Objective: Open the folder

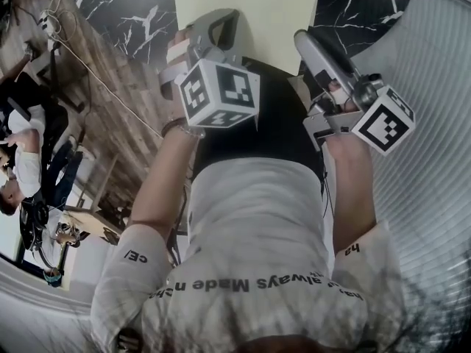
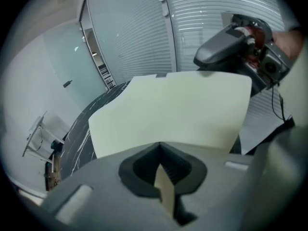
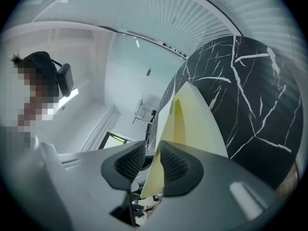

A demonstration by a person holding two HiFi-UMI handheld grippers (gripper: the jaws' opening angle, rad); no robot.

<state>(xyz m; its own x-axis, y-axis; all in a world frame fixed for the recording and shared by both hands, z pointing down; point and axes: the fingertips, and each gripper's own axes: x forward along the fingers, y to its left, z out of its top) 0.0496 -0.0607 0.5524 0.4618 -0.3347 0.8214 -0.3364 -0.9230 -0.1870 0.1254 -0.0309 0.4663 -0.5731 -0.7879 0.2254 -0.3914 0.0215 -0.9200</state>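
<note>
Pale yellow card makes up the folder (image 1: 243, 6), which is held up over the black marble table (image 1: 132, 13), on the side nearest the person and clear of the surface as far as the views show.

**Grip state**
- The left gripper (image 2: 161, 153) has its jaws closed to a narrow slit on one thin edge of the folder. The card passes straight between the pads, and the broad sheet spreads out beyond them.
- The right gripper (image 3: 155, 150) also stands narrow, with a leaf of the folder running edge-on between its pads and pinched there. In the left gripper view it appears at the folder's upper right corner.

**Step in hand**
The opening step appears to be under way. Each gripper holds its own part of the folder, and the right gripper view shows a shadowed wedge along the card, which suggests that the leaves have begun to part. The folder is not yet spread flat.

**Next move**
1. Keep both grips firm, because thin card slips easily from narrow pads.
2. Draw the two grippers apart so that the cover swings about the fold.
3. Avoid twisting either gripper, which would likely crease the card.
4. Lower the opened folder toward the table only once the leaves are well separated.
</note>
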